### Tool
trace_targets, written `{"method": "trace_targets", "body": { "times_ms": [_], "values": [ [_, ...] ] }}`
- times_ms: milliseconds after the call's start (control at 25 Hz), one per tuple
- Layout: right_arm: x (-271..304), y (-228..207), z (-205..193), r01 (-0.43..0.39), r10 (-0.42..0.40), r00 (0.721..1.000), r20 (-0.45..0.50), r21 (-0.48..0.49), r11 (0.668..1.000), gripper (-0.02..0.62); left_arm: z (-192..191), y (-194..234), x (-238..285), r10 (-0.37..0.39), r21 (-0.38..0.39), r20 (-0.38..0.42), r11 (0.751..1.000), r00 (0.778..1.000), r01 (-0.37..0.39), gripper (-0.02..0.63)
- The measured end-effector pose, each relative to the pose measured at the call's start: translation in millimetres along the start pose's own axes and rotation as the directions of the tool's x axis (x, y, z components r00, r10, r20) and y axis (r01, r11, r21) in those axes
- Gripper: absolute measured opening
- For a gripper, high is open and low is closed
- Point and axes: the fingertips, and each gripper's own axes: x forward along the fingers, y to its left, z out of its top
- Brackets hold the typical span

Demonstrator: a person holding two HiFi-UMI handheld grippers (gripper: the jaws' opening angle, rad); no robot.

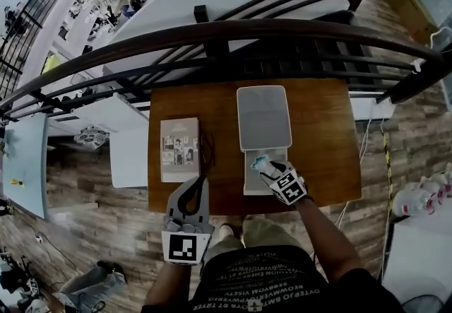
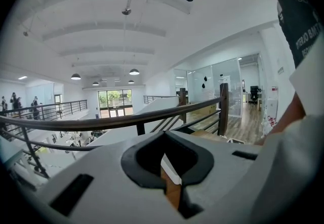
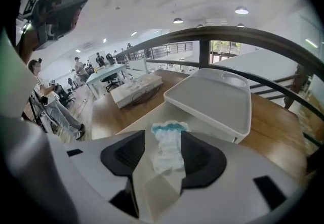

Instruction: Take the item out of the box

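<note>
A white box [image 1: 251,183] stands on the wooden table [image 1: 318,142], its lid [image 1: 263,117] laid open behind it. A crumpled white and blue item [image 1: 260,162] sits over the box's open base. My right gripper [image 1: 267,167] is at the box's near side. In the right gripper view the item [image 3: 166,147] lies between the wide-apart jaws of the right gripper [image 3: 163,136], with a gap at the left pad, and the lid [image 3: 210,99] is beyond it. My left gripper [image 1: 200,181] is at the table's front edge, shut and holding nothing, pointed up at the railing in the left gripper view [image 2: 164,160].
A flat printed package [image 1: 179,149] lies on the table's left part with a black cable [image 1: 206,151] beside it. A dark curved railing [image 1: 233,32] runs along the table's far side, above an open drop to a lower floor. The person's arm [image 1: 321,234] reaches over the front edge.
</note>
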Motion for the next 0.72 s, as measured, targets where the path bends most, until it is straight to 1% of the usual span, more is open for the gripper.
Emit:
{"method": "trace_targets", "body": {
  "times_ms": [240,440,520,600,720],
  "values": [
    [23.7,-4.2,-14.3,0.003,-0.004,0.997,-0.077,-0.013,1.000,0.224,-4.3,3.8,-2.6,0.022,-0.004,-0.018,1.000,1.000,-0.022,0.005],
    [34.4,-5.4,-20.6,0.027,-0.031,0.985,-0.172,-0.026,0.999,0.221,-6.2,7.6,-2.3,0.023,-0.002,-0.021,1.000,1.000,-0.023,0.005],
    [37.5,-6.9,-23.8,0.050,-0.059,0.977,-0.207,-0.049,0.998,0.205,-6.1,7.9,-2.9,0.019,0.001,-0.021,1.000,1.000,-0.019,0.005],
    [40.8,-6.9,-29.7,0.067,-0.086,0.965,-0.248,-0.083,0.994,0.164,-5.1,7.5,-4.3,0.015,-0.001,-0.019,1.000,1.000,-0.015,0.005],
    [45.9,-4.3,-38.1,0.072,-0.113,0.947,-0.302,-0.143,0.987,0.118,-2.1,7.3,-8.1,0.010,0.004,-0.011,1.000,1.000,-0.009,0.005]
  ]
}}
